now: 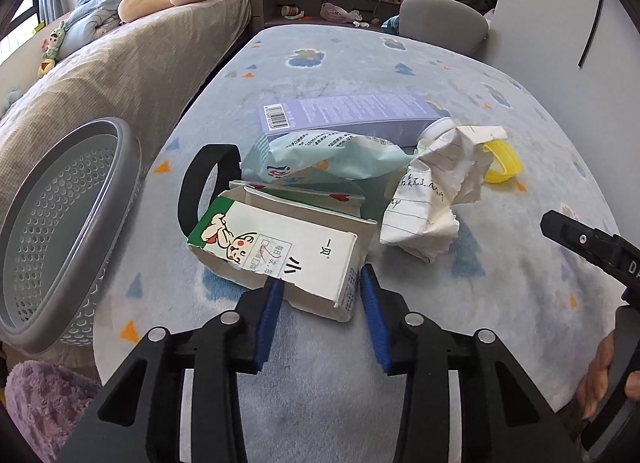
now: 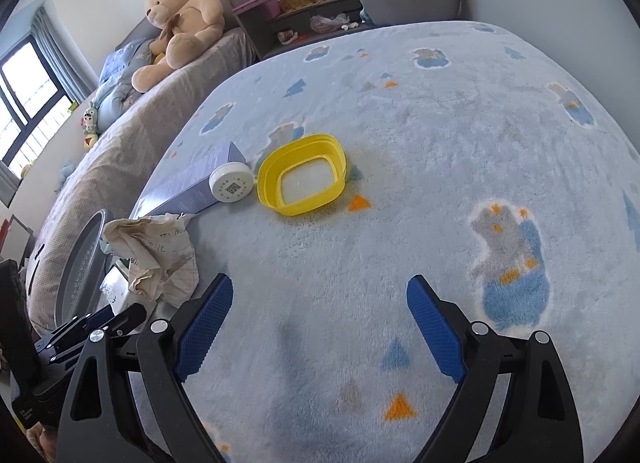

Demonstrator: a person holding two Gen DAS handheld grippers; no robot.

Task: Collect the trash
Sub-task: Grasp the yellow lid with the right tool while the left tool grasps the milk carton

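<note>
The left gripper (image 1: 322,291) has its blue pads on both sides of a torn white-and-green cardboard carton (image 1: 276,251) lying on the pale blue patterned rug (image 1: 360,63) — whether they press it cannot be told. A crumpled sheet of lined paper (image 1: 432,199) lies just beside it, a grey perforated plastic basket (image 1: 60,223) further left. The right gripper (image 2: 320,319) stands wide and empty — the yellow plastic tub (image 2: 302,179) lies ahead.

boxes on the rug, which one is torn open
The white and green cartoon box between the left gripper's fingers; its end gapes. The purple box behind is intact.
</note>
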